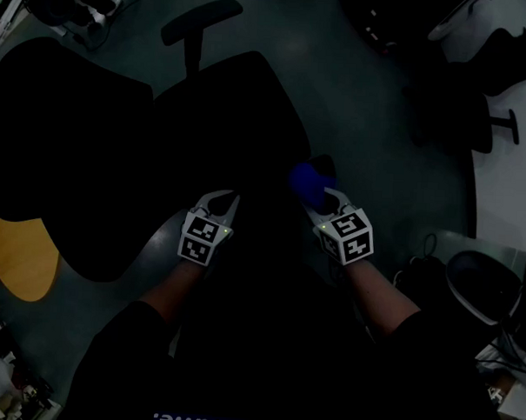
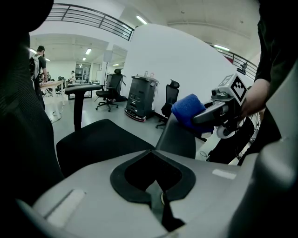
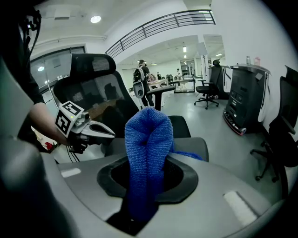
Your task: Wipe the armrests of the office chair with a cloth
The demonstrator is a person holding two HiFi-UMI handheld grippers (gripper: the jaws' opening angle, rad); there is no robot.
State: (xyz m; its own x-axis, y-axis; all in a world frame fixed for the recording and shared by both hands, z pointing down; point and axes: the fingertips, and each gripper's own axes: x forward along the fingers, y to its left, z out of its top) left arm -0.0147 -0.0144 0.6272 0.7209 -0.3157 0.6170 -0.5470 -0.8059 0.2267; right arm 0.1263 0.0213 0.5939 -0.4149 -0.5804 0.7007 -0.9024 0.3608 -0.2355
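- Right gripper view, nearest the lens: the right gripper's [image 1: 327, 199] jaws are clamped on a blue cloth [image 3: 149, 139]. The cloth is pinched low down between the two fingers, and its folded bulk stands up out of them as a rounded hump.
- Just behind the hump, a loose corner of the cloth lies on the grey pad of the near armrest [image 3: 193, 145].
- Left gripper view, nearest the lens: the left gripper's [image 1: 224, 203] jaws are drawn together at their tips with nothing between them.
- From that view the cloth [image 2: 188, 109] sits on the top end of the near armrest [image 2: 179, 137], with the right gripper [image 2: 200, 118] holding it from the right side.
- The left gripper [image 3: 104, 131] hangs beside the cloth, apart from it, over the chair.
- Head view: the two grippers are side by side over the dark chair. The cloth [image 1: 308, 179] shows as a blue lump just ahead of the right one's fingers.
- Farther out is the black seat [image 2: 100, 139], then the far armrest [image 2: 83, 89] on its post, and the tall backrest [image 3: 93, 88].
- Beyond the chair are grey floor [image 1: 363, 105], a black cabinet [image 2: 139, 95], other office chairs and distant people in a bright hall.
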